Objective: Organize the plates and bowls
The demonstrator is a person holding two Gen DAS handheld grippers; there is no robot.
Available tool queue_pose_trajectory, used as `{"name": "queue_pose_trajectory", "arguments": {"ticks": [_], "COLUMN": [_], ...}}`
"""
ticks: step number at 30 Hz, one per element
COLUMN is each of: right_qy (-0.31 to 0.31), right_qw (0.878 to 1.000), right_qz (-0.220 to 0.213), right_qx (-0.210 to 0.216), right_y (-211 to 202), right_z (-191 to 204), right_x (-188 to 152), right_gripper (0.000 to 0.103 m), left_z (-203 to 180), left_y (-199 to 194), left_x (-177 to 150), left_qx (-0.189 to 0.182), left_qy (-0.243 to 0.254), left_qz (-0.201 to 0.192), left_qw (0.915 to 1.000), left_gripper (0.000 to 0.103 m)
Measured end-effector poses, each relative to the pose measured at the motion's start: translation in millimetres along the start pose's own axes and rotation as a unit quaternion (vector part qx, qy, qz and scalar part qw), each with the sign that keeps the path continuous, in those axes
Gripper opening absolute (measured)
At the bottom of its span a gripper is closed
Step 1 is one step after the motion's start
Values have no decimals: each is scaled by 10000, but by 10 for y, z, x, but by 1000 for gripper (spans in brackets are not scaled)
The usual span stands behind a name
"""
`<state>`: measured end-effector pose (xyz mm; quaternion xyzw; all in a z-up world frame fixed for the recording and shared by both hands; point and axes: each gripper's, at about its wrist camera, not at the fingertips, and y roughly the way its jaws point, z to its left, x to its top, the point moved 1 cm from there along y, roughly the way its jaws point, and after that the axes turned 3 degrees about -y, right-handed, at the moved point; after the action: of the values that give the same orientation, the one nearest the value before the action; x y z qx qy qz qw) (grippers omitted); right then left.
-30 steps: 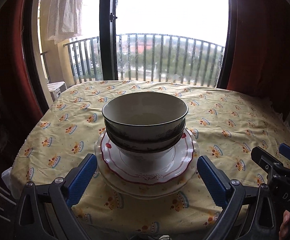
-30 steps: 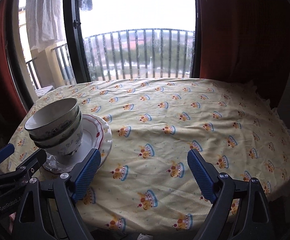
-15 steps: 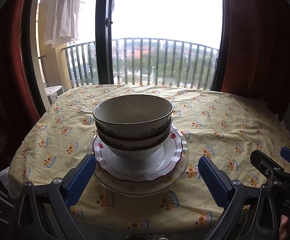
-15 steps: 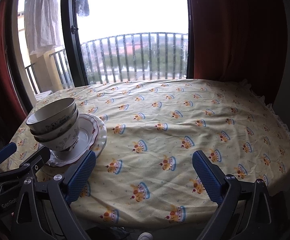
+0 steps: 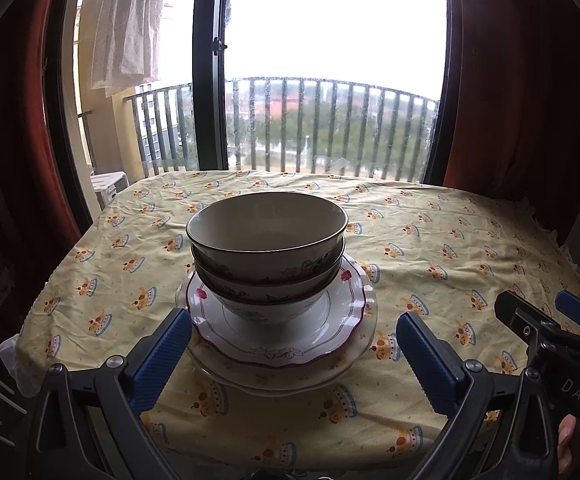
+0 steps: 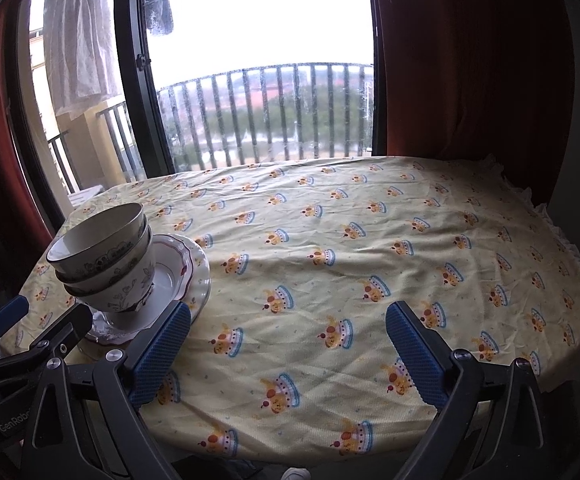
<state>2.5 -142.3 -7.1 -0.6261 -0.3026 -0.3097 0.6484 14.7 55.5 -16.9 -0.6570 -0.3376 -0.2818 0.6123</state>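
Observation:
Three nested floral bowls stand on a red-rimmed plate, which lies on a larger white scalloped plate. My left gripper is open just in front of this stack, with its blue pads on either side of the plates' near edge and touching nothing. In the right wrist view the bowls and plates sit at the left. My right gripper is open over bare cloth to their right and holds nothing.
The table wears a yellow cloth with crown prints. Behind it are a balcony door frame, railings and red curtains. Each gripper shows in the other's view: the right gripper and the left gripper.
The right gripper's jaws have spread slightly wider. Both views have pulled back a little from the table. The stack has not moved.

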Motion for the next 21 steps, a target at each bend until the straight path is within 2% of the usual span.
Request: {"name": "queue_pose_trajectory", "arguments": {"ticks": [21], "right_qy": [-75], "right_qw": [9999], "right_qz": [-24], "right_qx": [-112], "right_y": [-57], "right_z": [1], "right_x": [-46], "right_gripper": [99], "left_z": [-9], "left_y": [9], "left_x": [-19], "left_qx": [18], "left_qy": [-61], "left_qz": [7], "left_qw": [10000], "left_gripper": [103]}}
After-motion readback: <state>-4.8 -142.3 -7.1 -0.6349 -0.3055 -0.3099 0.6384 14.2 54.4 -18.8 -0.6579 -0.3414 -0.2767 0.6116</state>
